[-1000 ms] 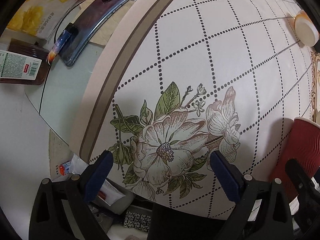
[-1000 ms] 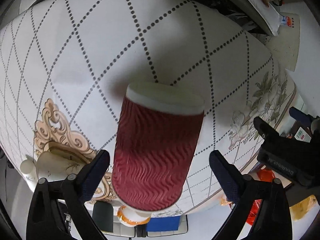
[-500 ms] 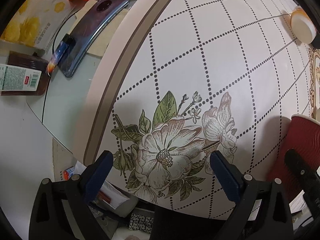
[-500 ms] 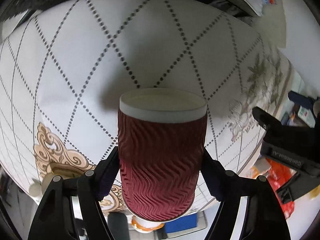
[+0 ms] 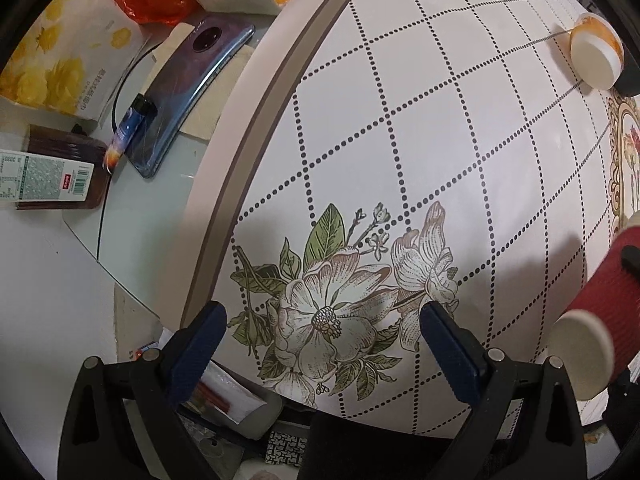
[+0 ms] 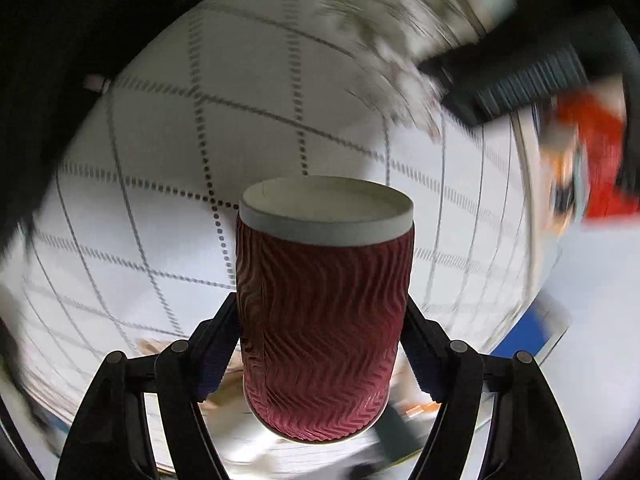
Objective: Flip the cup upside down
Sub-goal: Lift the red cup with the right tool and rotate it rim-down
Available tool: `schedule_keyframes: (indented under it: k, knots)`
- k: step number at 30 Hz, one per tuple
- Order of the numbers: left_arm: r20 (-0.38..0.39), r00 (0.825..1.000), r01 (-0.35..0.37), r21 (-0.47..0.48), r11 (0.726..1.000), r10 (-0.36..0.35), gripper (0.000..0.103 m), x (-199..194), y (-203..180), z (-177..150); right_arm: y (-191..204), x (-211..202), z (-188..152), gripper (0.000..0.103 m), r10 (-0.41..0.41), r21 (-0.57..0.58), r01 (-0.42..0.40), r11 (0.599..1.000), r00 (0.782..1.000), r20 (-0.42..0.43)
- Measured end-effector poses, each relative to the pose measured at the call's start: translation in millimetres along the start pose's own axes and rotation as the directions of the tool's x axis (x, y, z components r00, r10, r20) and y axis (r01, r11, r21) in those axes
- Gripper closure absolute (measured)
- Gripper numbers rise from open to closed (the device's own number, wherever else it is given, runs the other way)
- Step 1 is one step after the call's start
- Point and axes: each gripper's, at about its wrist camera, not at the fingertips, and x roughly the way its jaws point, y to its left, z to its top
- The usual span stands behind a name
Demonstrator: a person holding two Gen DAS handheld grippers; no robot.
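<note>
Right gripper jaws clenched on red cup, lifted off surface, tilted mid-turn. Left gripper jaws released, empty. Left: finish inversion, set cup down.

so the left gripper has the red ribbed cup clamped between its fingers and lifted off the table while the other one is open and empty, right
Wrong hand. The right gripper is the one clamped on the red ribbed cup, as the right wrist view shows, with the cup lifted off the table. The left gripper is the open, empty one, in the left wrist view.
</note>
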Motion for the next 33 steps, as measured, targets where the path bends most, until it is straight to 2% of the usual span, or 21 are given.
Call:
schedule_keyframes:
  k: [2, 5, 8, 11, 15, 20, 21, 23, 33]
  knots:
    - [0.008, 1.000, -0.008, 0.010, 1.000, 0.008, 0.004, -4, -3, 3, -11, 0, -3, 0.026, 0.039, 0.105, -0.037, 0.994, 0.999, -0.011]
    - [0.021, 1.000, -0.017, 0.024, 1.000, 0.016, 0.004, -10, -9, 5, -17, 3, -12, 0.026, 0.110, 0.246, -0.101, 0.964, 0.994, -0.022]
    - [0.032, 0.999, -0.020, 0.037, 0.999, 0.019, 0.004, -16, -15, 6, -11, 10, -24, 0.026, 0.182, 0.372, -0.160, 0.915, 0.983, -0.025]
    - [0.045, 0.999, -0.021, 0.052, 0.998, 0.019, 0.004, -21, -21, 5, -4, 16, -30, 0.026, 0.258, 0.490, -0.218, 0.844, 0.966, -0.016]
    - [0.052, 0.998, -0.023, 0.071, 0.997, 0.020, 0.004, -30, -31, 5, -2, 27, -45, 0.026, 0.381, 0.649, -0.296, 0.701, 0.925, 0.011]
    - [0.054, 0.998, -0.024, 0.089, 0.996, 0.019, 0.004, -29, -44, -1, 12, 41, -70, 0.026, 0.525, 0.789, -0.376, 0.486, 0.847, 0.081]
    - [0.054, 0.998, -0.024, 0.093, 0.995, 0.019, 0.004, -28, -45, -1, 14, 45, -76, 0.026, 0.552, 0.814, -0.390, 0.430, 0.827, 0.105]
    - [0.052, 0.998, -0.025, 0.101, 0.995, 0.020, 0.004, -28, -49, -1, 18, 52, -83, 0.026, 0.586, 0.843, -0.409, 0.349, 0.797, 0.143]
    - [0.046, 0.999, -0.030, 0.121, 0.992, 0.024, 0.004, -28, -67, -1, 24, 87, -124, 0.024, 0.669, 0.906, -0.420, 0.050, 0.688, 0.282]
